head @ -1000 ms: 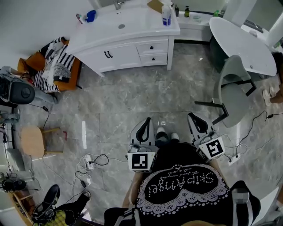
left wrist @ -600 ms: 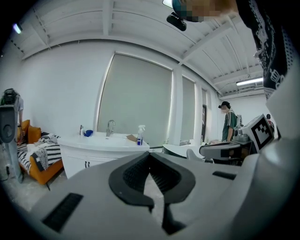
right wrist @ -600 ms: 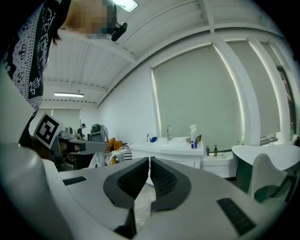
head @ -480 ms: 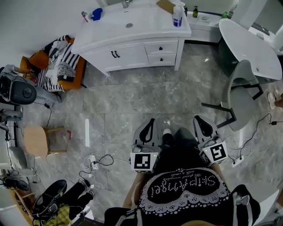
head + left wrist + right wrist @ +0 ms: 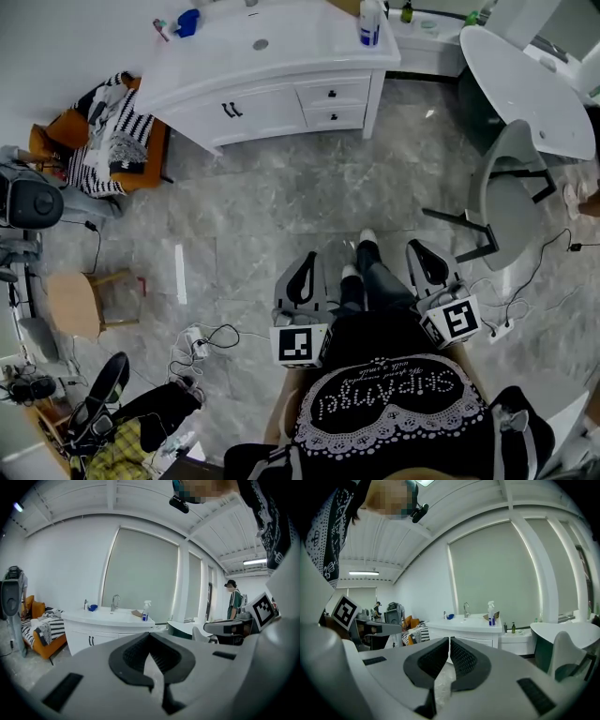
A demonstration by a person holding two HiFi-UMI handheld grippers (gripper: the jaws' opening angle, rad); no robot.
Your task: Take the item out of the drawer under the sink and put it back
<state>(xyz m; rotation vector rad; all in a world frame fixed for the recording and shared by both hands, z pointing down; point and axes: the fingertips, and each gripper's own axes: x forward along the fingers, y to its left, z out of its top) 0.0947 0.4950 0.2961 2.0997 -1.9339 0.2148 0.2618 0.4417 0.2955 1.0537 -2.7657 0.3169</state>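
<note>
Right now you are holding both tongs low in front of you, the left tongs (image 5: 309, 265) and the right tongs (image 5: 419, 258), each pinched closed on nothing with its tips meeting. The sink vanity (image 5: 253, 80) is standing well ahead of them across the marble floor (image 5: 281, 206). Its drawers (image 5: 330, 94) are sitting shut, so the item inside is staying hidden. A grey chair (image 5: 511, 178) is standing ahead and to the right of the right tongs.

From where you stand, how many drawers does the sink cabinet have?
2: upper drawer and lower drawer, stacked at the sink cabinet's right end; other sides are hidden.
</note>
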